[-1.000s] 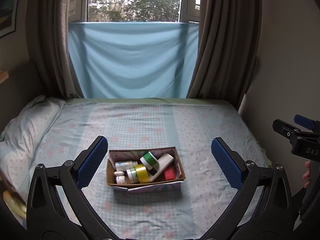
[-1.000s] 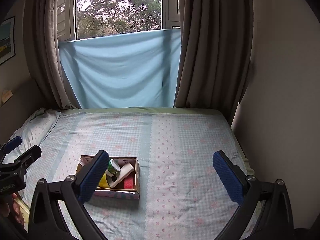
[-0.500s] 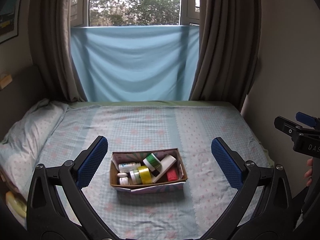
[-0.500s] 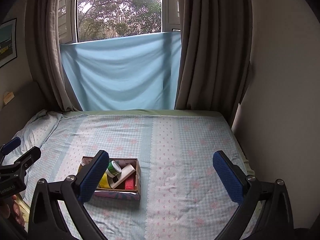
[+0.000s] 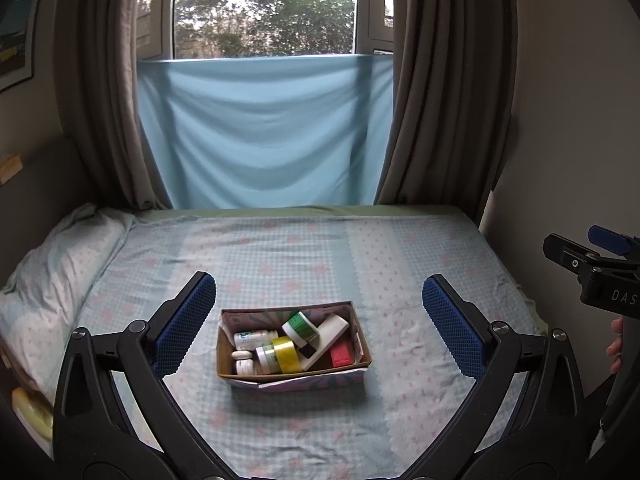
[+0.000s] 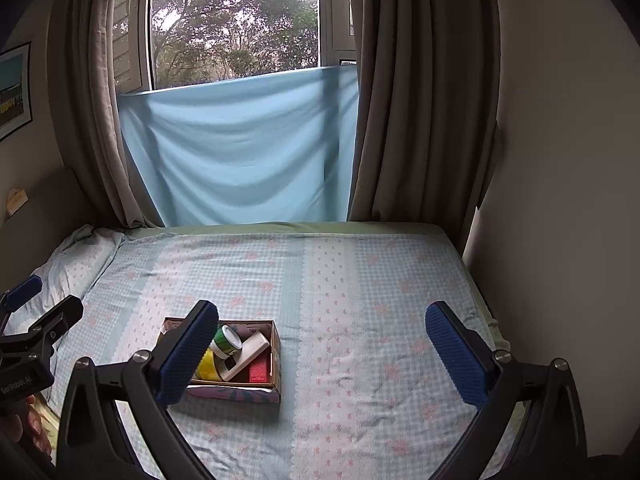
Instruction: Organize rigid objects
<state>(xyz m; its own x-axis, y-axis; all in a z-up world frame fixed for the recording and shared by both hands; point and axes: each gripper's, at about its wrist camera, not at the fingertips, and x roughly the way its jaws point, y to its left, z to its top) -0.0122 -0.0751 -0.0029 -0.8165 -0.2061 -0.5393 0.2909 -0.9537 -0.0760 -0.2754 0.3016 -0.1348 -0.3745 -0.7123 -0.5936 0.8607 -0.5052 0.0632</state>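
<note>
A small cardboard box (image 5: 362, 346) sits on the bed, near its front. It holds a green-lidded jar (image 5: 300, 326), a yellow tape roll (image 5: 286, 354), a long white bottle (image 5: 326, 340), a red item (image 5: 341, 353) and small white bottles (image 5: 254, 336). My left gripper (image 5: 318, 320) is open and empty, held above and in front of the box. My right gripper (image 6: 322, 346) is open and empty, to the right of the box (image 6: 276, 350); its left finger hides the box's left part.
The bed (image 5: 280, 248) has a light blue checked sheet with pink flowers. A pillow (image 5: 52, 264) lies at the left. A wall (image 6: 560, 200) runs along the bed's right side. Curtains (image 5: 440, 100) and a blue cloth (image 5: 260, 132) hang behind.
Both views have tilted up slightly and the box sits lower and a little right in the left wrist view. Both grippers stay open and empty.
</note>
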